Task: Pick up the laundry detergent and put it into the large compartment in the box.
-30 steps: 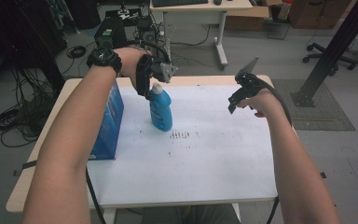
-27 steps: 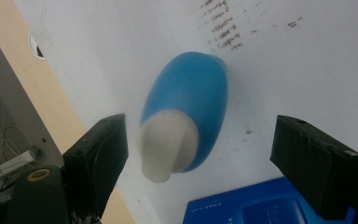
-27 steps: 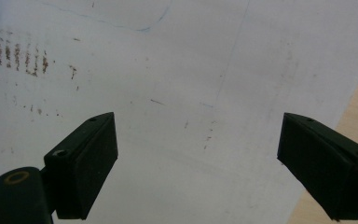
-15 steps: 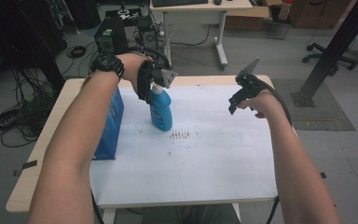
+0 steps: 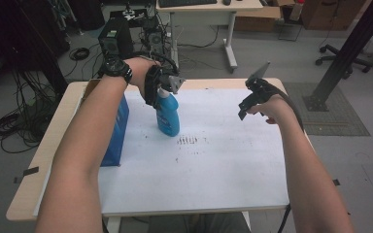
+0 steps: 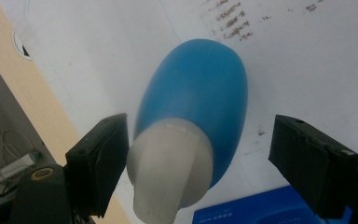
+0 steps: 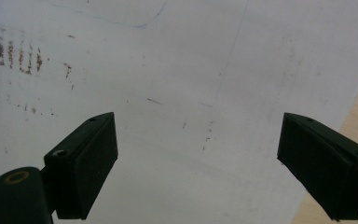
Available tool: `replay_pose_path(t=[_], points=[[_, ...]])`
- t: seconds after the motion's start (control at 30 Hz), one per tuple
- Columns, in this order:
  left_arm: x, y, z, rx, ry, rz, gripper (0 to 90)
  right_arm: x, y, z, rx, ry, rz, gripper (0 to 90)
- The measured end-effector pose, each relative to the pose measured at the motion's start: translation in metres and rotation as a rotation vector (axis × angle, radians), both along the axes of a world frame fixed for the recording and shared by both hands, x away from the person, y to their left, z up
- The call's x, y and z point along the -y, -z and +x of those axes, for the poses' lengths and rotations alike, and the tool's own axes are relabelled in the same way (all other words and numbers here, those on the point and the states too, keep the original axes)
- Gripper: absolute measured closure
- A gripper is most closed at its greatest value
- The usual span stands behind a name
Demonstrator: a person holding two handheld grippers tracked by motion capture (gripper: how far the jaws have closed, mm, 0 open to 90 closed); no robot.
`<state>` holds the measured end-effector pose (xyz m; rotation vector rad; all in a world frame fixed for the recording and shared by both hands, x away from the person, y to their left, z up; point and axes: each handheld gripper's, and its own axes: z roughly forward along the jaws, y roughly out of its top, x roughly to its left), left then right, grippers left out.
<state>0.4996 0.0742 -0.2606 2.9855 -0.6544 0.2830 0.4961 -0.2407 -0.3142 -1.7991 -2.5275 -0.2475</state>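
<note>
A blue bottle (image 5: 168, 115) with a whitish cap (image 6: 172, 168) stands on the white sheet (image 5: 213, 165), left of the middle. My left gripper (image 5: 162, 93) reaches down over its top. In the left gripper view (image 6: 198, 172) the cap sits between the jaws, one pad close against it and the other well apart. The jaws have just been closing, but they do not press on the bottle from both sides. My right gripper (image 5: 243, 106) hovers at the right, over bare sheet. Its jaws stand wide in the right gripper view (image 7: 196, 163), with nothing between them.
A blue box (image 5: 116, 131) stands on its side along the sheet's left edge, close to the bottle. Brown smudges (image 5: 188, 141) mark the sheet just right of the bottle. Wooden table (image 5: 43, 160) shows around the sheet. A desk, cables and computers stand behind.
My left gripper has come down a little over the bottle's top. The bottle and the right gripper have kept their places.
</note>
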Motion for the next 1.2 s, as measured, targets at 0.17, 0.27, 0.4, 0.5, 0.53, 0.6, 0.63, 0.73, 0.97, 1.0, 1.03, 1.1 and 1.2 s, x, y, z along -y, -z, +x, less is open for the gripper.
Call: replay_pose_path(t=[0.17, 0.27, 0.4, 0.5, 0.53, 0.6, 0.63, 0.73, 0.97, 1.0, 1.03, 1.1, 1.2], points=[[0.0, 0.003, 0.002, -0.003, 0.004, 0.007, 21.9, -0.002, 0.002, 0.001, -0.004, -0.004, -0.001, 12.0], [0.001, 0.005, 0.003, -0.005, 0.011, 0.005, 22.8, -0.003, 0.002, 0.002, 0.0, -0.009, -0.001, 11.9], [0.002, 0.009, 0.004, -0.003, 0.029, 0.012, 23.8, -0.005, 0.003, 0.003, -0.001, -0.017, -0.001, 11.9], [0.002, 0.011, 0.006, 0.004, 0.029, 0.021, 23.4, -0.005, 0.003, 0.002, -0.004, -0.014, -0.002, 11.9], [0.003, 0.012, 0.006, 0.015, 0.035, 0.033, 23.2, -0.005, 0.003, 0.002, -0.005, -0.012, 0.0, 11.9], [0.003, 0.013, 0.006, 0.013, 0.029, 0.028, 23.3, -0.004, 0.003, 0.003, -0.002, -0.015, -0.002, 11.9], [0.004, 0.013, 0.007, 0.012, 0.031, 0.027, 23.3, -0.004, 0.003, 0.002, -0.002, -0.015, -0.002, 11.9], [0.003, 0.016, 0.008, 0.007, 0.037, 0.03, 23.8, -0.005, 0.003, 0.002, -0.001, -0.018, -0.002, 11.9], [0.005, 0.022, 0.011, 0.003, 0.036, 0.038, 23.9, -0.007, 0.003, 0.002, -0.002, -0.021, -0.001, 11.9], [0.005, 0.023, 0.012, 0.001, 0.038, 0.036, 24.0, -0.007, 0.004, 0.002, -0.002, -0.022, -0.001, 11.9], [0.005, 0.023, 0.012, 0.001, 0.038, 0.036, 24.0, -0.007, 0.004, 0.003, -0.002, -0.023, 0.0, 11.9], [0.005, 0.025, 0.012, -0.002, 0.041, 0.037, 24.5, -0.006, 0.004, 0.003, 0.002, -0.023, 0.0, 11.9], [0.005, 0.025, 0.013, -0.001, 0.038, 0.037, 24.5, -0.006, 0.003, 0.003, 0.003, -0.021, -0.001, 11.9]])
